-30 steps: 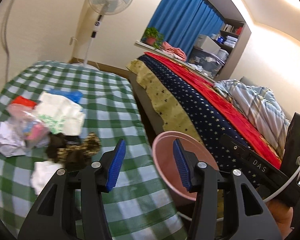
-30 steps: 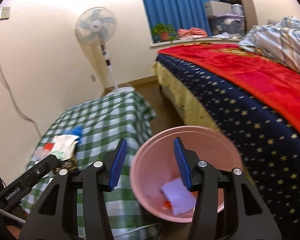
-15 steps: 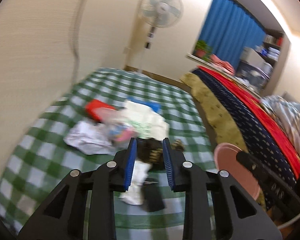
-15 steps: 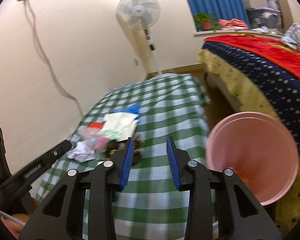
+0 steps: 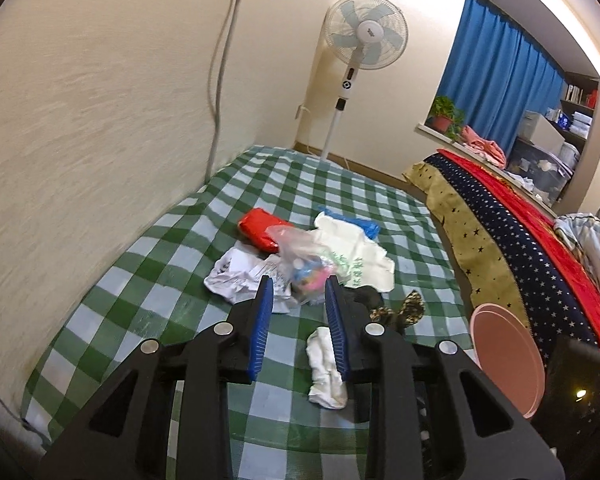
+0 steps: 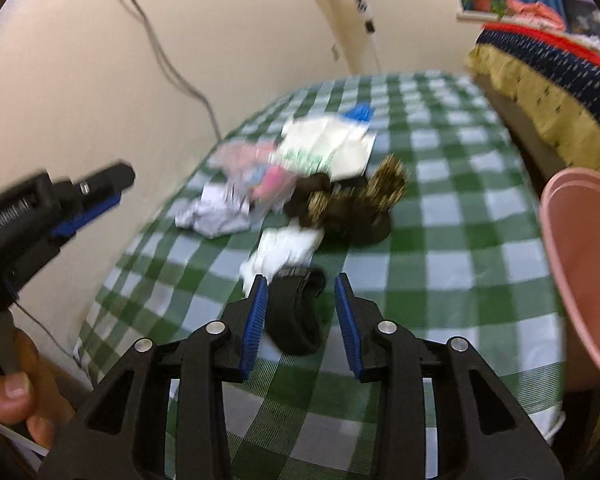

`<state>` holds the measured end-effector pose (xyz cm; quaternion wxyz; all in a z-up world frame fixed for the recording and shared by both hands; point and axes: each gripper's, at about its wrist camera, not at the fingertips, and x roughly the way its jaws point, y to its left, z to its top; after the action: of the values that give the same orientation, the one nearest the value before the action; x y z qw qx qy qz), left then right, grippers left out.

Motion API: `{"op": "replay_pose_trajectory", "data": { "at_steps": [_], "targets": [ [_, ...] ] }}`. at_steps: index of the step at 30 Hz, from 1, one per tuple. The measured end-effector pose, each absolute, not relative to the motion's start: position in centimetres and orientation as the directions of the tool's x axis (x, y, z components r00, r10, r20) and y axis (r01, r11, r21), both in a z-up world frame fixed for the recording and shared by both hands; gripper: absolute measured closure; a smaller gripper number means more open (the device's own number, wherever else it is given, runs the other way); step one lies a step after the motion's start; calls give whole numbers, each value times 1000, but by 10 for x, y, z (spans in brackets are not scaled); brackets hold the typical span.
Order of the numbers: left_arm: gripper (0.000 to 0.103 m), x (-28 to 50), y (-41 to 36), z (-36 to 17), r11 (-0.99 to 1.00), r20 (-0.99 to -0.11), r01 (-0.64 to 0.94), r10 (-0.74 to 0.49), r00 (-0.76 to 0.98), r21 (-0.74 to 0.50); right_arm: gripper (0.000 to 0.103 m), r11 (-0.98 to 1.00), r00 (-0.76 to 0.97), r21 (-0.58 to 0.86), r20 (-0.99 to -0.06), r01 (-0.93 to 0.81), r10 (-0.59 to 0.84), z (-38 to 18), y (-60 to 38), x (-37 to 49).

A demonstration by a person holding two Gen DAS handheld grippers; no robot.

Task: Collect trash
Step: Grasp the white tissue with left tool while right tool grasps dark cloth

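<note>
A heap of trash lies on the green checked table [image 5: 148, 264]: a red packet [image 5: 258, 228], a clear bag with coloured bits [image 5: 304, 264], crumpled paper [image 5: 236, 276], a white printed bag [image 5: 352, 252], a white tissue [image 5: 326, 364] and a leopard-print cloth [image 5: 400, 312]. My left gripper [image 5: 298, 312] is open and empty, just short of the clear bag. My right gripper [image 6: 300, 308] is open and empty over a black strap [image 6: 296, 320], with the white tissue [image 6: 284, 248] beyond it. The pink bin [image 6: 584, 264] stands at the table's right edge.
A wall runs along the table's left side with a cable [image 5: 220, 60] hanging down it. A standing fan [image 5: 364, 40] is behind the table. A bed with a starred blue and red cover [image 5: 532, 248] lies to the right of the bin.
Both grippers have swung left from the pink bin to the trash heap on the table and moved closer to it. Both stay open and empty.
</note>
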<state>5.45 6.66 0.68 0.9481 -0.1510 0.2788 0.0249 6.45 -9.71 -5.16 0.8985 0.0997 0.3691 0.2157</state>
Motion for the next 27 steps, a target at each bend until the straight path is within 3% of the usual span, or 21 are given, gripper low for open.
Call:
{"op": "replay_pose_trajectory", "data": {
  "at_steps": [3,7,10,18,22,25,27],
  "targets": [
    [76,58,66,2,953,-546,-138,-34,837,-270,67,878,605,356,-637,-319,478,-61,-95,67],
    [76,63,64,-7,953,-560,-142,-36,828,-269,92,852,559,381,-644,-359,523,-65,-96,70],
    [76,68,62,-14,951,-573,-141,-44,819,-275,99,851,565,380,-636,-363,525,-60,-102,70],
    [75,88,39,-43,952,-648,-79,-140,748,-296,99,917,640,311,-658,-250,398,-53,-141,77],
    [65,95,31,-58,956,-689,-79,-145,711,-283,99,922,643,301,-662,-243,385,-54,-147,79],
    [52,101,27,-65,959,-716,-70,-155,681,-275,99,923,642,299,-665,-241,383,-55,-150,80],
    [52,104,22,-70,966,-738,-71,-141,659,-248,99,922,637,306,-667,-239,387,-57,-152,81]
  ]
}}
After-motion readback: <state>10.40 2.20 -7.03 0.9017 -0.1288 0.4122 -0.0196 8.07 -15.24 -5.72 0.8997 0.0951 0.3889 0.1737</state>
